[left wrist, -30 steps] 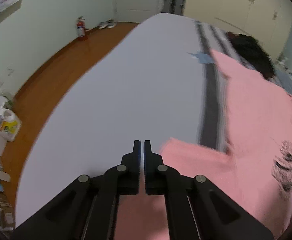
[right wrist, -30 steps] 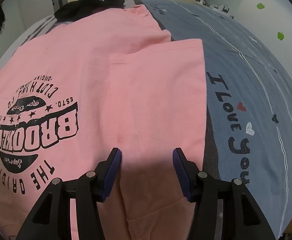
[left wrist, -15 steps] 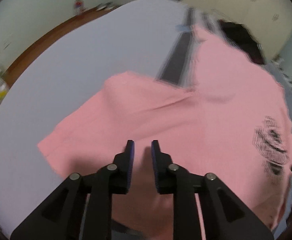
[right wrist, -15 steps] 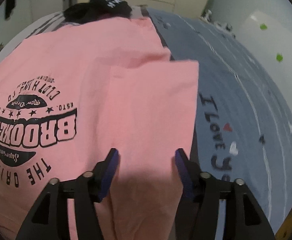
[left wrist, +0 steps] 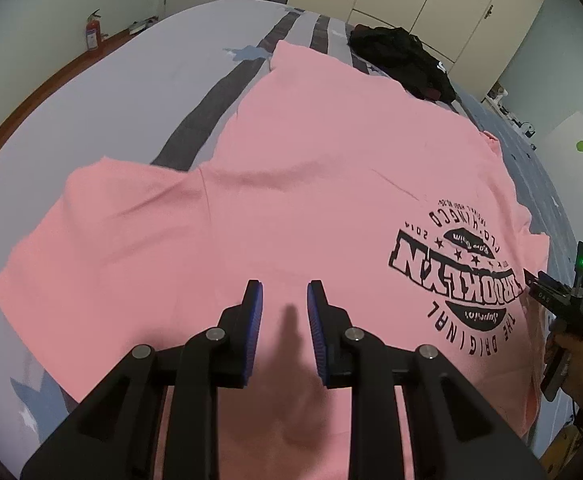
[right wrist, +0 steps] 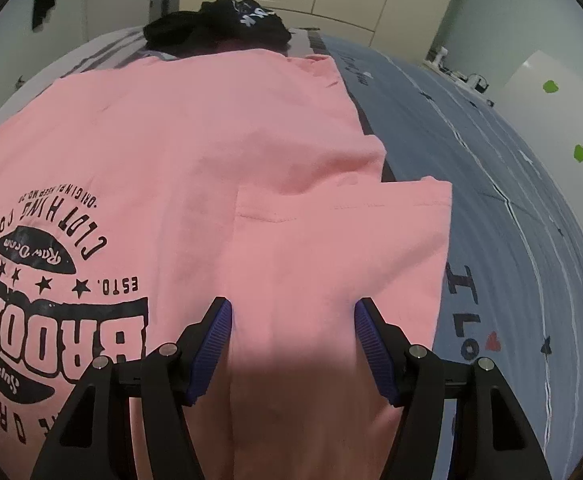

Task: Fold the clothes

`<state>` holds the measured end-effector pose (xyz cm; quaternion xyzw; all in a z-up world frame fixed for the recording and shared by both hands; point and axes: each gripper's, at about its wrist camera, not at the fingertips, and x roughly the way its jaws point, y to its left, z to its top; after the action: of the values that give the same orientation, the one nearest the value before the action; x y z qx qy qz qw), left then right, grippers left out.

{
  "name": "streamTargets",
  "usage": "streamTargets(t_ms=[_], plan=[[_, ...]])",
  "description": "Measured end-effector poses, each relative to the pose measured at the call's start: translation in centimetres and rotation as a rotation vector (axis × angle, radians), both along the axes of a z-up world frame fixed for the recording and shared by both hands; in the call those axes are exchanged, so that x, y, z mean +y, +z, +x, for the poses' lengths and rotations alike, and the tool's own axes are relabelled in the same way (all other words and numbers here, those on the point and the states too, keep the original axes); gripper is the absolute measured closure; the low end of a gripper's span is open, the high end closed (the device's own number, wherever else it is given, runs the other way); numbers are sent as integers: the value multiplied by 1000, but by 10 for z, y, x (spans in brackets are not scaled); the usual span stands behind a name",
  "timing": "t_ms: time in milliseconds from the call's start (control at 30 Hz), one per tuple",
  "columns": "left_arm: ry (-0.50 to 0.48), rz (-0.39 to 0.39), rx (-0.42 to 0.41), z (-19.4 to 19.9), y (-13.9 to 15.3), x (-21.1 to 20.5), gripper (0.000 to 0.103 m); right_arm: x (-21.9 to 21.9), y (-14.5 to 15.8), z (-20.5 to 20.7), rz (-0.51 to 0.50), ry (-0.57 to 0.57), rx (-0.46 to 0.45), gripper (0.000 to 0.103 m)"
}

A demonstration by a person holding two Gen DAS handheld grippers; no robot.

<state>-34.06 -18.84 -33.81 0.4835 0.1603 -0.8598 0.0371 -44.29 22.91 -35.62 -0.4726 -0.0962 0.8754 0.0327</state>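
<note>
1. We hold our left claw [left wrist: 282,304] above the pink T-shirt [left wrist: 291,184]. Its blue pads [left wrist: 253,320] stand a little apart with nothing between them, so it is released.
2. Our right claw [right wrist: 291,320] hangs over the shirt's right side. Its blue pads [right wrist: 215,340] stand wide apart with only flat cloth showing below them, so it too is released and grips nothing.
3. The pink T-shirt lies spread across the bed [left wrist: 103,92], print side up, covering much of the middle of the bedding.
4. The black round print [left wrist: 463,264] with the word BROOKLYN reads upside down to us in both views.
5. In the right wrist view, the right sleeve [right wrist: 343,240] lies folded inward on top of the shirt body, its hem running across the cloth just ahead of the claw.
6. In the left wrist view, the left sleeve [left wrist: 103,208] lies spread outward on the pale part of the bedding, not folded in.
7. A dark garment [left wrist: 407,62] lies bunched at the far end of the bed, beyond the shirt's far edge.
8. The bedding is pale grey with dark stripes [left wrist: 211,104] on the left and blue-grey with printed words [right wrist: 467,312] on the right.
9. A red fire extinguisher [left wrist: 92,33] stands on the wooden floor by the far wall.
</note>
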Motion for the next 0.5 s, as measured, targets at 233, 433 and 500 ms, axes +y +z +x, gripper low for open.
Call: streamTargets(t_ms=[233,433,500], plan=[[24,-34,-23,20,3,9,83,13,-3,0,25,18,10,81],[56,-40,-14,23,13,11,83,64,34,28,-91,-92,41,99],[58,-46,-17,23,15,11,83,103,49,53,-124,-188,55,99]])
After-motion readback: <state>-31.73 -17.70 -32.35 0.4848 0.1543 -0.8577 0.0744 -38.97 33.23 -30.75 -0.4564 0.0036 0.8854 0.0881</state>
